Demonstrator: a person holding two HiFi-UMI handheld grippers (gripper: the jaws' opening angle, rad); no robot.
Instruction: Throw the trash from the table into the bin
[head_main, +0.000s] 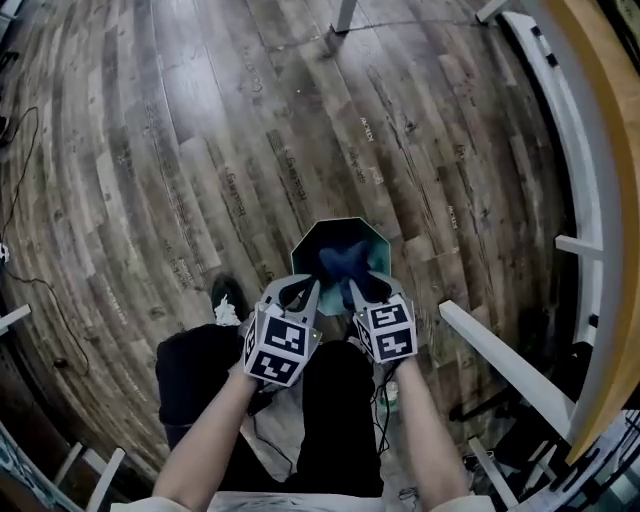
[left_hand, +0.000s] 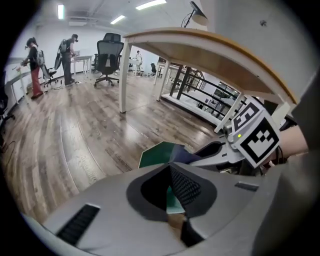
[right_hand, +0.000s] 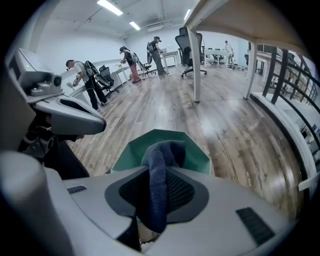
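A green eight-sided bin (head_main: 312, 238) stands on the wooden floor right in front of my feet. Both grippers hang just above its near rim. My right gripper (head_main: 365, 290) is shut on a dark blue cloth (head_main: 340, 262), which droops over the bin's mouth. In the right gripper view the cloth (right_hand: 159, 170) runs up between the jaws of that gripper (right_hand: 157, 192), with the bin (right_hand: 195, 150) behind it. My left gripper (head_main: 300, 290) is beside it on the left. Its jaws stand a little apart in the left gripper view (left_hand: 172, 192), and only the bin (left_hand: 155, 155) shows through the gap.
A table with a wooden edge (head_main: 600, 200) and white frame bars (head_main: 500, 365) runs along the right. My black trousers and a shoe (head_main: 228, 295) are below the grippers. A thin cable (head_main: 40, 290) lies on the floor at left. Far off are people and office chairs (right_hand: 187, 47).
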